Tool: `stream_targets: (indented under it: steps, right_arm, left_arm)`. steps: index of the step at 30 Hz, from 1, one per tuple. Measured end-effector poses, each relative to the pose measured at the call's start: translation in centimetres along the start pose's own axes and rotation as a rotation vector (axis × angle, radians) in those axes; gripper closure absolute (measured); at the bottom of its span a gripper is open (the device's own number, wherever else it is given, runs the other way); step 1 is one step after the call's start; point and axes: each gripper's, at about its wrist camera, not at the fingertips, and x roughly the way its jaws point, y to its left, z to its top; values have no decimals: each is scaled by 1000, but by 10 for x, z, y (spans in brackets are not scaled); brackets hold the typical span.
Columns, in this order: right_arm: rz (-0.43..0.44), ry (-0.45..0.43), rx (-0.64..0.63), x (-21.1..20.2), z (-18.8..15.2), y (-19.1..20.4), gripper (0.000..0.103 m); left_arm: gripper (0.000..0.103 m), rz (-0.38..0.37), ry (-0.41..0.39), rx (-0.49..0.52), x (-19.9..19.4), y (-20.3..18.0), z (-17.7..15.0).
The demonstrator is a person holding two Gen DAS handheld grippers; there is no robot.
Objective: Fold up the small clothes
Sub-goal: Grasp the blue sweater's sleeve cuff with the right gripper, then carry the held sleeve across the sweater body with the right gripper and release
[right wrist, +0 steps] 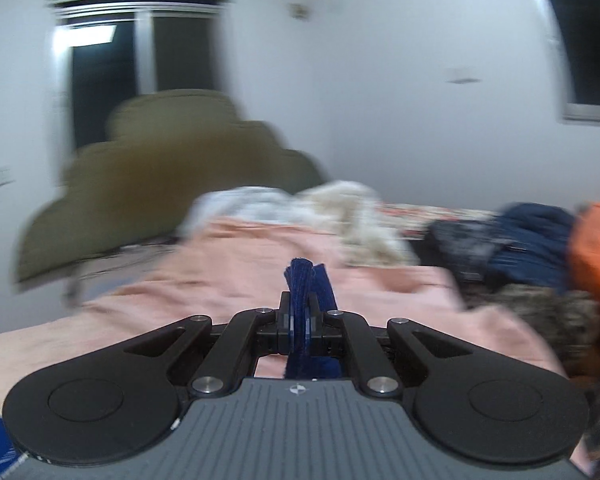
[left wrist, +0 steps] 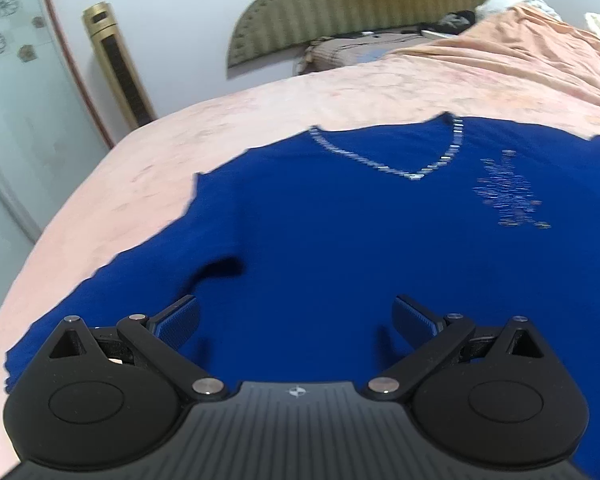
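Left tool [left wrist: 296, 322]: hangs tilted down over the lower part of the blue top [left wrist: 340, 240], fingers spread wide, nothing between them, not touching the cloth as far as the view shows.
Right tool [right wrist: 299, 326]: points nearly level across the bed [right wrist: 228, 276], clenched on a bunched fold of the blue top [right wrist: 300, 300]; the cloth sticks up past the fingertips and hangs below them.
Blue top: lies spread flat on the bed, V-neck with a sparkly trim [left wrist: 416, 174] facing away from the left tool, a sparkly motif [left wrist: 508, 192] on the chest, one sleeve running out to the left edge of the bed.
Bed: pink cover; a peach blanket [left wrist: 520, 52] rumpled at the far right.
Around, left view: olive headboard [left wrist: 340, 12], a pillow [left wrist: 340, 52] under it, a gold tower unit [left wrist: 118, 64] by the wall, a frosted glass door [left wrist: 16, 92] at left.
Around, right view: white rumpled bedding [right wrist: 300, 208], a dark blue clothes heap [right wrist: 520, 244], an orange item [right wrist: 596, 248], something furry and brown [right wrist: 540, 308] close on the right. This view is motion-blurred.
Only in left view: the whole spread of the top.
Only in right view: the pinched fold, the clothes pile, two dark windows [right wrist: 104, 80].
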Motion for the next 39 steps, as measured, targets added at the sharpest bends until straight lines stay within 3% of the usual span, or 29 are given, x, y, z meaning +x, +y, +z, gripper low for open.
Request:
stream_targets:
  steps: [8, 10, 12, 15, 23, 26, 29, 33, 39]
  right_arm:
    - [333, 37, -101, -15, -9, 152, 95]
    - [387, 58, -102, -17, -15, 178, 95]
    - [438, 90, -86, -18, -23, 199, 95]
    - [492, 143, -66, -20, -33, 224, 95]
    - [543, 182, -89, -28, -44, 258, 95]
    - [560, 186, -71, -25, -46, 270, 95]
    - [583, 190, -48, -25, -50, 287, 95]
    - [636, 215, -47, -31, -68, 322, 95]
    - [694, 322, -24, -26, -112, 374, 95]
  left_arm:
    - [0, 132, 4, -47, 29, 51, 12]
    - [0, 150, -4, -19, 46, 51, 23]
    - [0, 225, 22, 43, 66, 49, 31]
    - [0, 367, -2, 34, 84, 71, 34]
    - [0, 586, 123, -139, 107, 188, 12]
    - [0, 546, 134, -212, 96, 206, 5]
    - [0, 426, 112, -245, 77, 198, 3]
    - [0, 312, 76, -213, 56, 172, 3]
    - [0, 262, 44, -162, 50, 151, 3]
